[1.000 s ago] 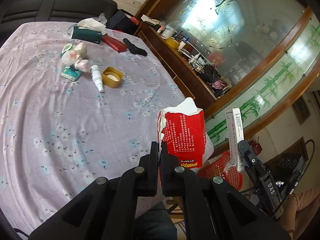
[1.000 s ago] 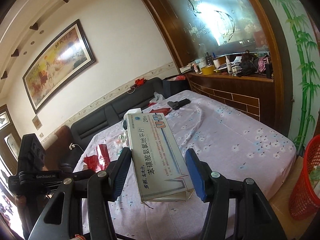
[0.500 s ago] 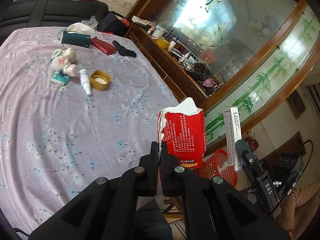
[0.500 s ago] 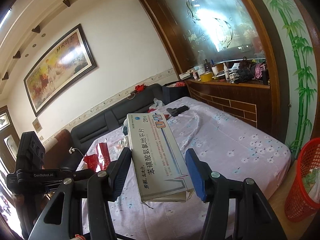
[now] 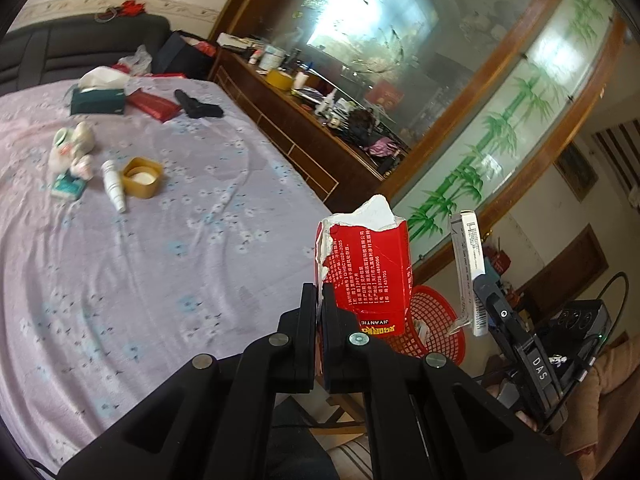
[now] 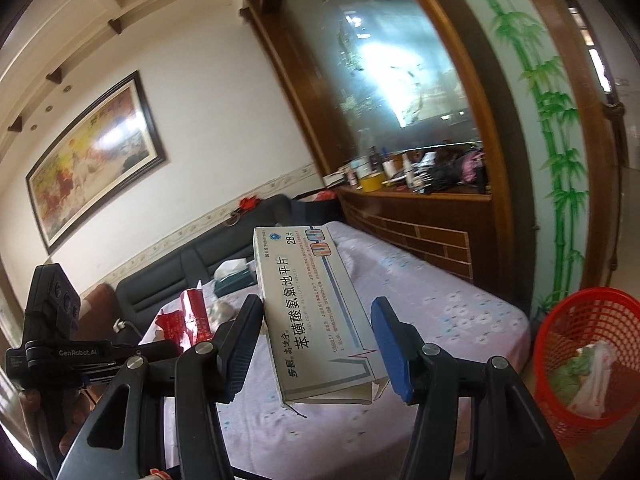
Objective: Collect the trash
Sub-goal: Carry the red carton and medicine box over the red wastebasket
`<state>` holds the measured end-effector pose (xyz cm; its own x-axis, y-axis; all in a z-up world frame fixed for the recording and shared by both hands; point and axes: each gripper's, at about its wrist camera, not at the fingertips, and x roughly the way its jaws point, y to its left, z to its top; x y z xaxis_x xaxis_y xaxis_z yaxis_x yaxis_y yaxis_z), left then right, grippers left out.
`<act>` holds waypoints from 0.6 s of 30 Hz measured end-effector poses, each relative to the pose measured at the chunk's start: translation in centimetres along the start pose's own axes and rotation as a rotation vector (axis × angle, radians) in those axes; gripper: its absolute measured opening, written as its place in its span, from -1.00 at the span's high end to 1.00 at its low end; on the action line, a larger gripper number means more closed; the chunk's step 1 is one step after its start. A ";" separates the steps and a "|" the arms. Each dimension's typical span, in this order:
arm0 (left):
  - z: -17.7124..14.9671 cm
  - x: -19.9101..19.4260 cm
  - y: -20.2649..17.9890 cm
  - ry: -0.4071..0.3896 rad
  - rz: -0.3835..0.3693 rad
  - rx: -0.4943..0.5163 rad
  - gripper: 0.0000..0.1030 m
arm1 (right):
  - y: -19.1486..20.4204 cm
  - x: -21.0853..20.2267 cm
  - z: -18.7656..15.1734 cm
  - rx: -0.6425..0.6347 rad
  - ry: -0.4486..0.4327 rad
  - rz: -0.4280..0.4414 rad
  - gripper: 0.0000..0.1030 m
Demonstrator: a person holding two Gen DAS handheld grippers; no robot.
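My left gripper (image 5: 319, 300) is shut on the edge of a torn red carton (image 5: 366, 276), held upright past the table's near right corner, above a red mesh trash basket (image 5: 434, 326). My right gripper (image 6: 316, 316) is shut on a long white medicine box (image 6: 316, 308), held in the air over the table. The box (image 5: 468, 268) and right gripper also show in the left wrist view, right of the carton. The basket (image 6: 586, 356) stands on the floor at the lower right of the right wrist view, with crumpled trash inside. The red carton (image 6: 194, 316) shows at the left there.
The lilac flowered tablecloth (image 5: 160, 240) carries a white tube (image 5: 113, 186), a yellow cap (image 5: 142, 178), crumpled tissues (image 5: 72, 150), a tissue box (image 5: 98, 100), a red packet (image 5: 154, 104) and a black object (image 5: 198, 106). A cluttered wooden sideboard (image 5: 320, 128) runs along the right. A dark sofa (image 5: 80, 44) stands behind.
Both grippers have moved right, toward the basket, with their loads held. The basket shows more fully in both views.
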<state>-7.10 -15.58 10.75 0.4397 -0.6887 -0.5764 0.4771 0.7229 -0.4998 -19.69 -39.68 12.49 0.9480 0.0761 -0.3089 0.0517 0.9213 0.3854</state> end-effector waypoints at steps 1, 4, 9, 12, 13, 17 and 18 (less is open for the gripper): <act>0.0 0.2 -0.4 0.002 -0.003 0.010 0.97 | -0.4 -0.3 0.1 0.006 -0.005 -0.008 -0.17; 0.0 1.3 -1.8 0.018 -0.029 0.033 0.97 | -1.4 -1.1 0.5 0.016 -0.018 -0.038 -0.17; 0.0 2.8 -4.1 0.036 -0.061 0.072 0.97 | -3.3 -2.6 1.0 0.029 -0.042 -0.085 -0.17; 0.1 3.4 -5.4 0.041 -0.068 0.101 0.97 | -4.6 -3.5 1.3 0.041 -0.059 -0.114 -0.17; 0.1 3.6 -5.8 0.043 -0.072 0.105 0.97 | -5.0 -3.7 1.3 0.049 -0.064 -0.119 -0.17; 0.3 4.8 -7.7 0.056 -0.091 0.136 0.97 | -6.9 -4.5 1.3 0.078 -0.076 -0.148 -0.17; 0.3 5.1 -8.1 0.060 -0.097 0.143 0.96 | -7.4 -4.8 1.3 0.086 -0.081 -0.155 -0.17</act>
<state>-8.49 -25.01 12.03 0.3421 -0.7475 -0.5694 0.6207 0.6347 -0.4602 -24.24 -47.40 12.23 0.9486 -0.0984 -0.3009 0.2224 0.8835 0.4123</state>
